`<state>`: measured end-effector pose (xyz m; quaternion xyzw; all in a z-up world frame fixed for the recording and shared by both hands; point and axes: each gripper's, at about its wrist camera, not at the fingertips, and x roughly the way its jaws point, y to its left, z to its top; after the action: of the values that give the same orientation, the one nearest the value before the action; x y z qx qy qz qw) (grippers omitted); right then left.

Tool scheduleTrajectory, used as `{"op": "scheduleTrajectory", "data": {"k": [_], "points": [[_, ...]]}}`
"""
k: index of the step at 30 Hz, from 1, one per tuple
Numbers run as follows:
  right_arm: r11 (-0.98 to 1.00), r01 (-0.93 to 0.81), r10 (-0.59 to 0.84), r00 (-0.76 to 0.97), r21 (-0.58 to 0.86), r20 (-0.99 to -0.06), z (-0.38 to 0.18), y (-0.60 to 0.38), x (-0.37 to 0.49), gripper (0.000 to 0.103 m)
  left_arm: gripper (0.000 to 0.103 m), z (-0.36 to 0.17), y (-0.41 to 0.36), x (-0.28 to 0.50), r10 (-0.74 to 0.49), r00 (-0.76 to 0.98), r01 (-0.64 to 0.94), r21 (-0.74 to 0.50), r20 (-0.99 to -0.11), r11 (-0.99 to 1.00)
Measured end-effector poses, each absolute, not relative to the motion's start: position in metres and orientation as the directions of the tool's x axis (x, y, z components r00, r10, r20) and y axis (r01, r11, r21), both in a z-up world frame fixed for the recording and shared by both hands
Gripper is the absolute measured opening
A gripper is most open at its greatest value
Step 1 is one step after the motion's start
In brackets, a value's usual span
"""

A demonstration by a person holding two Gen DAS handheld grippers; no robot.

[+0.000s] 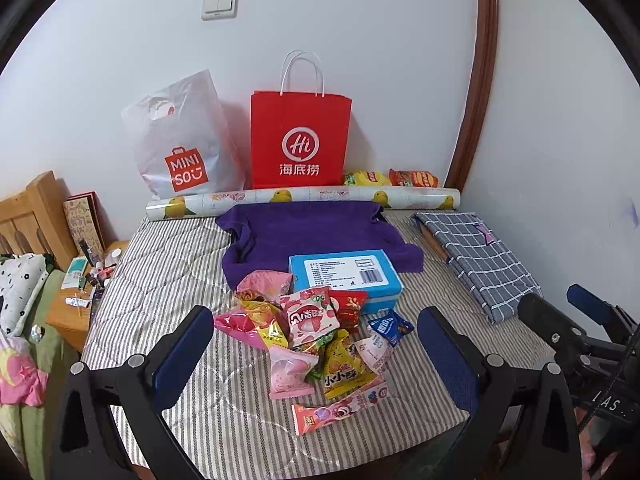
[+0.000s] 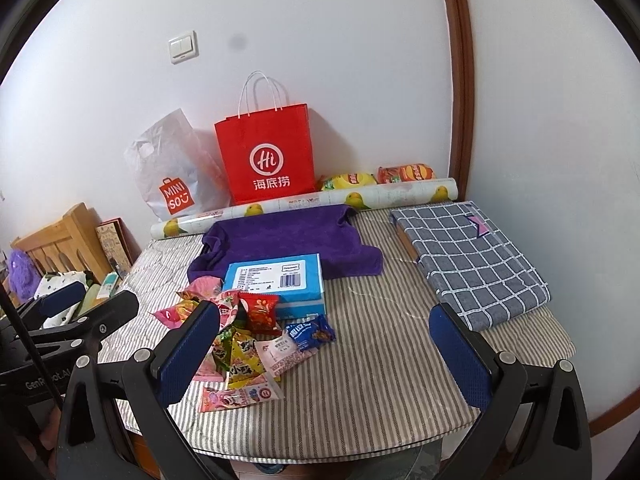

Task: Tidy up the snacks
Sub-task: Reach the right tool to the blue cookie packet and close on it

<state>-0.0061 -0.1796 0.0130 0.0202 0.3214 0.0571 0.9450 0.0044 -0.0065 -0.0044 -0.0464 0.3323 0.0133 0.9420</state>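
A pile of small snack packets (image 1: 308, 336) lies on the striped table cover (image 1: 168, 272), in front of a blue box (image 1: 346, 278). The pile (image 2: 248, 340) and the box (image 2: 276, 282) also show in the right wrist view. My left gripper (image 1: 316, 356) is open and empty, held above the near edge, its fingers either side of the pile. My right gripper (image 2: 326, 356) is open and empty, to the right of the pile. A red paper bag (image 1: 300, 140) and a white Miniso plastic bag (image 1: 184, 148) stand against the wall.
A purple towel (image 1: 316, 236) lies behind the box. A rolled paper tube (image 1: 304, 200) lies along the wall, with two chip bags (image 1: 390, 179) behind it. A folded checked cloth (image 1: 480, 256) is at the right. A wooden bedside stand with clutter (image 1: 84, 280) is at the left.
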Motion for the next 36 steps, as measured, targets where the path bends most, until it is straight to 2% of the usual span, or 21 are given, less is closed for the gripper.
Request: {"op": "scheduleTrajectory", "data": {"k": [9,13,18,20,28,36], "points": [[0.992,-0.109,0.126,0.725,0.067,-0.677,-0.036,-0.179,0.034,0.102,0.102,-0.045,0.023,0.036,-0.002,0.719,-0.095,-0.102,-0.695,0.990],[0.986,-0.140,0.164,0.665,0.093,-0.728,-0.070,-0.177,0.062,0.093,0.100,-0.069,0.038,0.052,0.013,0.677,-0.120,-0.092,-0.736,0.989],[0.978,-0.159,0.207,0.609,0.137,-0.766,-0.111,-0.177,0.096,0.088,0.100,-0.092,0.060,0.069,0.027,0.639,-0.156,-0.095,-0.769,0.983],[0.973,-0.179,0.225,0.577,0.146,-0.785,-0.126,-0.174,0.109,0.082,0.100,-0.099,0.069,0.075,0.038,0.626,-0.172,-0.091,-0.779,0.981],[0.953,-0.235,0.286,0.502,0.190,-0.816,-0.160,-0.165,0.131,0.081,0.100,-0.116,0.092,0.089,0.040,0.601,-0.211,-0.111,-0.798,0.971],[0.949,-0.259,0.290,0.477,0.182,-0.830,-0.173,-0.155,0.138,0.081,0.100,-0.118,0.092,0.093,0.039,0.595,-0.193,-0.095,-0.803,0.977]]}}
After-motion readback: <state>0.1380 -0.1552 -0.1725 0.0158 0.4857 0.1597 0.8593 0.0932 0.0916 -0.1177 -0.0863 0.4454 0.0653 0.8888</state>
